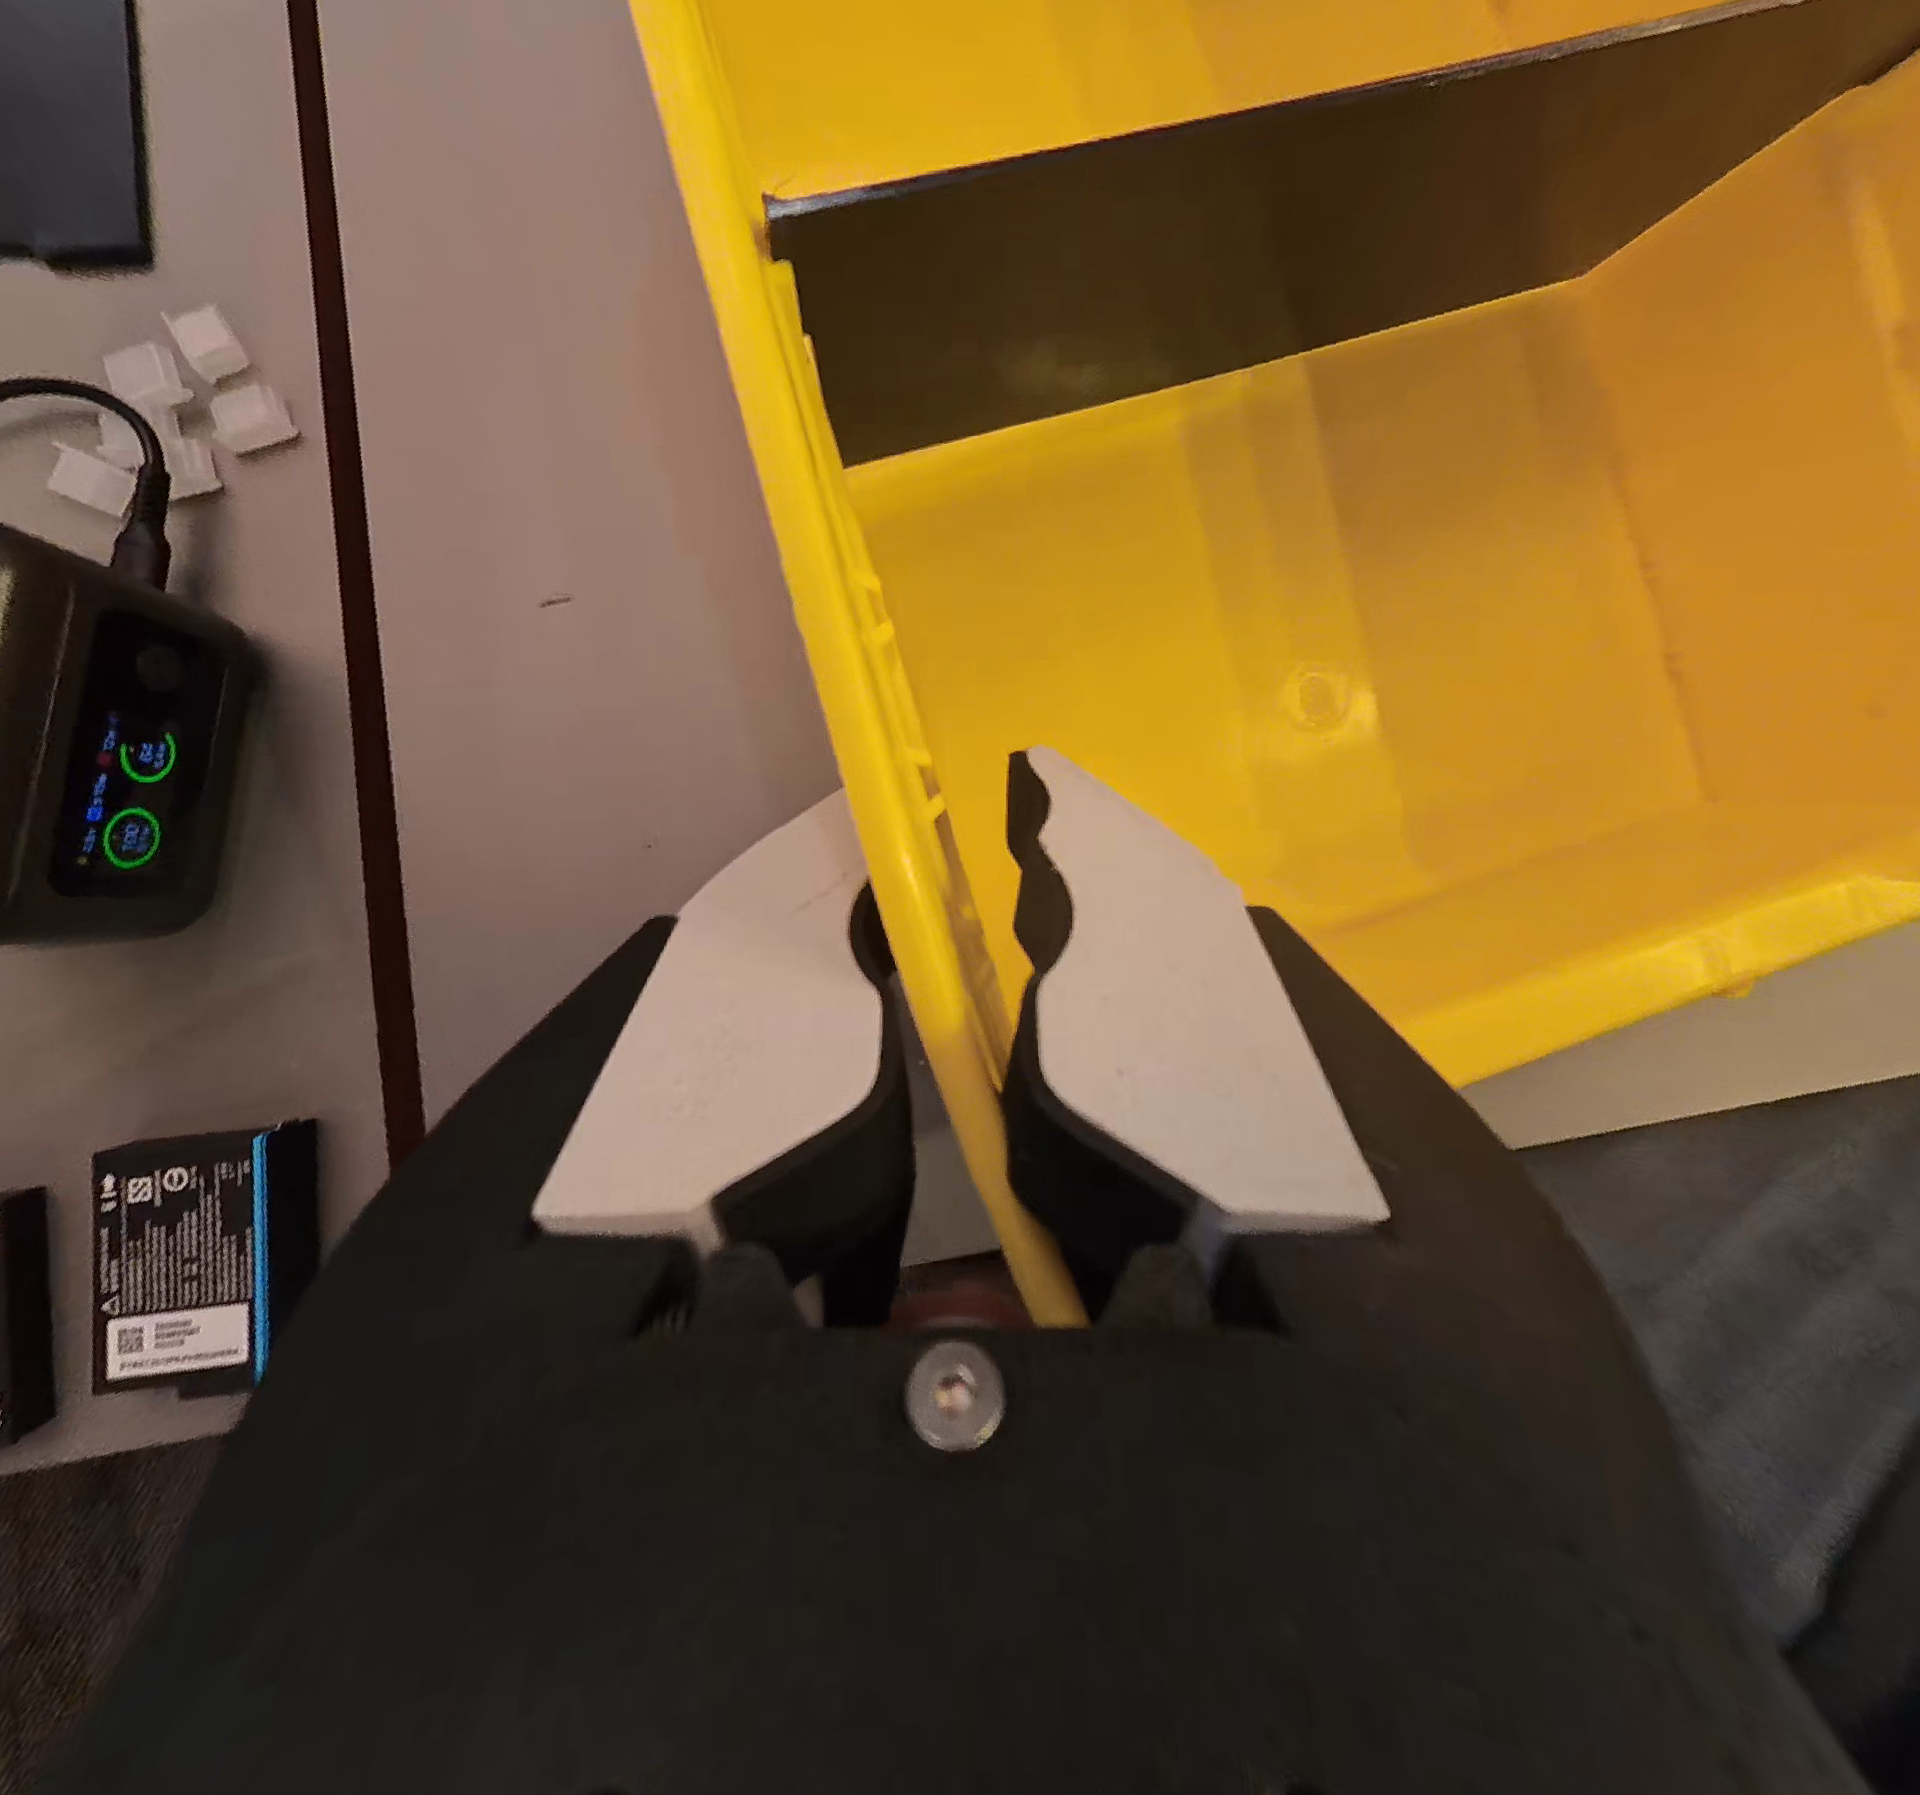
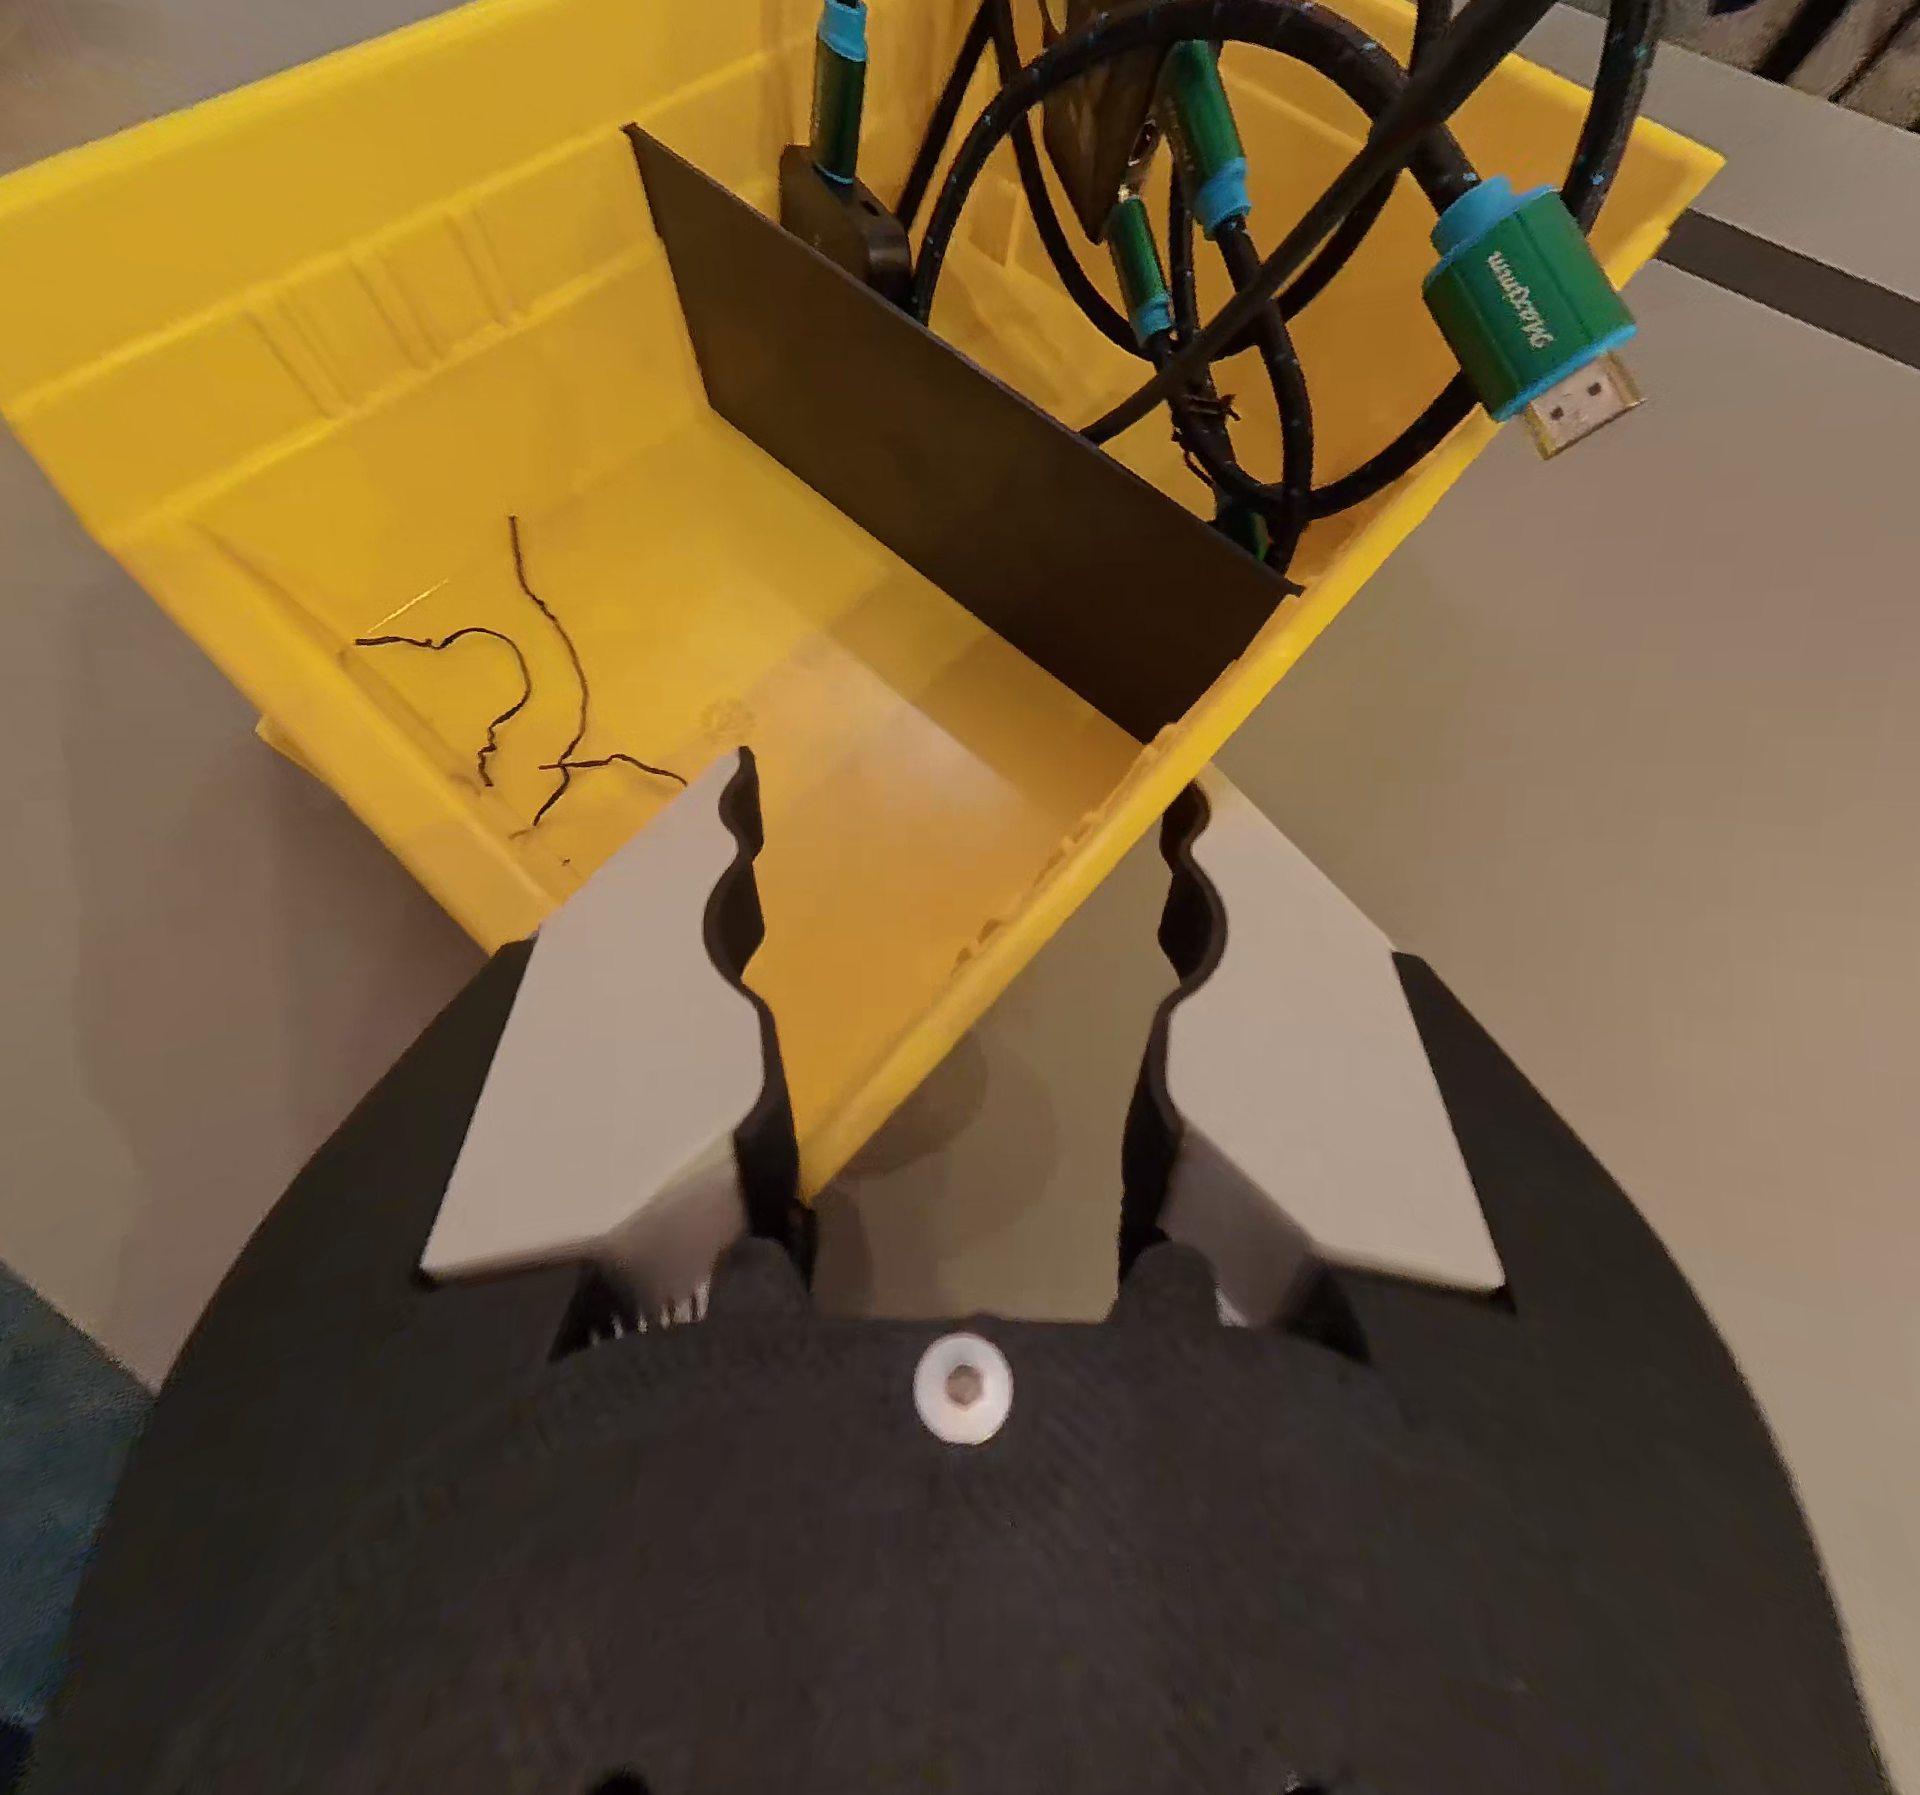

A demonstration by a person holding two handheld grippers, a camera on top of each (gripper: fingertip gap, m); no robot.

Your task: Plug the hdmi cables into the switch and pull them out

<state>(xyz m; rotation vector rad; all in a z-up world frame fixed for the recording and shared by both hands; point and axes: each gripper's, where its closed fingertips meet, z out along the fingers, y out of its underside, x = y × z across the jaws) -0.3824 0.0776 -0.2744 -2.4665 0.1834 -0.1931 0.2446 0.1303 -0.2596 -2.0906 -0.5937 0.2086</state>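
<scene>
My left tongs (image 1: 951,924) pinch the yellow bin's wall (image 1: 883,706); my right tongs (image 2: 966,904), gaping empty, face the green plug (image 2: 1527,332) upper right, tip pointing lower right.

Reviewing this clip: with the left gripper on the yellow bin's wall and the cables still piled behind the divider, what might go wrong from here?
1. The left gripper straddles only the thin wall of the yellow bin; the bin may tip or slip if pulled.
2. The HDMI cables are looped together, so lifting one may drag others out.
3. The green HDMI plug overhangs the rim and could fall onto the table.
</scene>
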